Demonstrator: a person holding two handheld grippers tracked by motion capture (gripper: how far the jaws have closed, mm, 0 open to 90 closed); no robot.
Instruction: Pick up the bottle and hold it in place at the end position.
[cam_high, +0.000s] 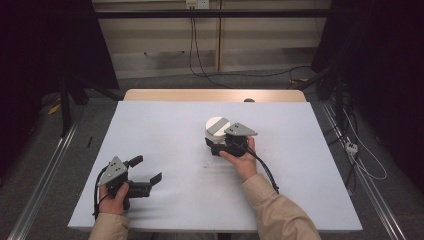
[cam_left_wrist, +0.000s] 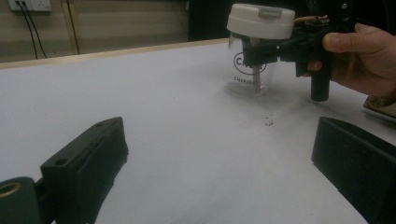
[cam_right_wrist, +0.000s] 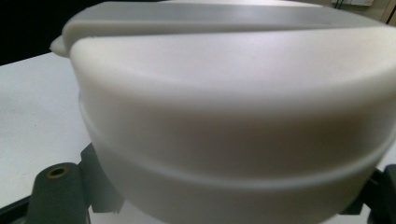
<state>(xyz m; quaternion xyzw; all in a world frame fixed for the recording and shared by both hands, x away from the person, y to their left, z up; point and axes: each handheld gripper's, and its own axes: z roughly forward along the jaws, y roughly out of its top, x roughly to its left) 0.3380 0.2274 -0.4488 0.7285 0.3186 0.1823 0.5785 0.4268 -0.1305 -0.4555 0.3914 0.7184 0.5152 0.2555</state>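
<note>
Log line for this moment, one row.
right claw: shut on jar | left claw: open, holds nothing | jar: upright on table, lid on

Table (cam_high: 165, 125) with white top, light wood edge (cam_high: 215, 95) along far side. Grey floor (cam_high: 85, 125) around it, black cables (cam_high: 240, 75) snaking across. Beige panelled wall (cam_high: 160, 35) at back, wall socket (cam_high: 196, 4) up top. Dark curtains (cam_high: 30, 60) both sides, metal rails (cam_high: 45, 175) along floor. Light dim-ish, soft.
</note>
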